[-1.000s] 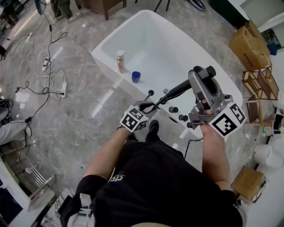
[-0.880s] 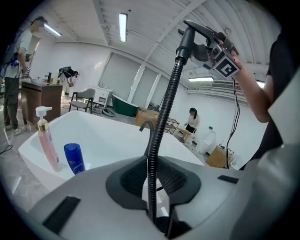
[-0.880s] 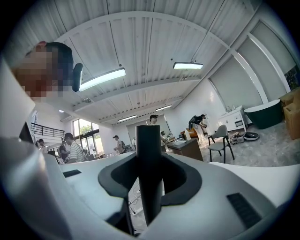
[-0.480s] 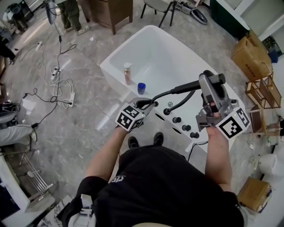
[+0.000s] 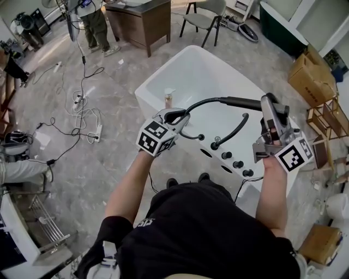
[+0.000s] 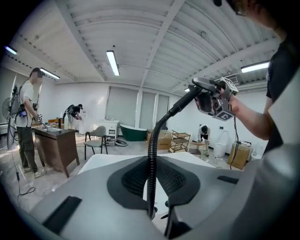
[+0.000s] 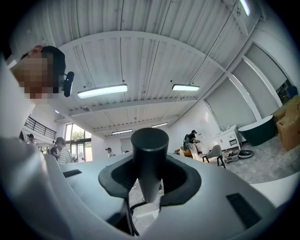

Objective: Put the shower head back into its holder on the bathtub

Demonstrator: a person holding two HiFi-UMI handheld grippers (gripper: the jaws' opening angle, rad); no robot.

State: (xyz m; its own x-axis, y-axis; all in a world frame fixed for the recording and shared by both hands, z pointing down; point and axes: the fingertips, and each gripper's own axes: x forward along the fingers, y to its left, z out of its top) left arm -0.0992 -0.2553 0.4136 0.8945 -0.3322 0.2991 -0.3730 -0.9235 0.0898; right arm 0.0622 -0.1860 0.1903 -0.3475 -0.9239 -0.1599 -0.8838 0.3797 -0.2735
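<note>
My right gripper [image 5: 268, 107] [image 7: 149, 187] is shut on the black shower head [image 5: 245, 102] [image 7: 149, 150], held level above the white bathtub [image 5: 163, 68]; its jaws have just closed slightly further. The black hose [image 5: 204, 102] [image 6: 151, 154] arcs from the shower head to my left gripper [image 5: 177, 115] [image 6: 151, 197]. That gripper's jaws have just closed, and it is now shut on the hose. From there the hose drops to the tub deck [image 5: 256, 185], which carries several black knobs [image 5: 238, 164]. I cannot tell which fitting is the holder.
A bottle [image 5: 168, 98] stands in the tub behind my left gripper. A wooden desk [image 5: 139, 22], a chair [image 5: 204, 16] and a standing person [image 5: 98, 24] are beyond the tub. Cardboard boxes [image 5: 311, 73] and a wooden rack [image 5: 327, 117] sit right; cables [image 5: 82, 103] lie left.
Both grippers have risen. The left one closed on the hose and lifted it up off the deck. The shower head went from tilted to about level.
</note>
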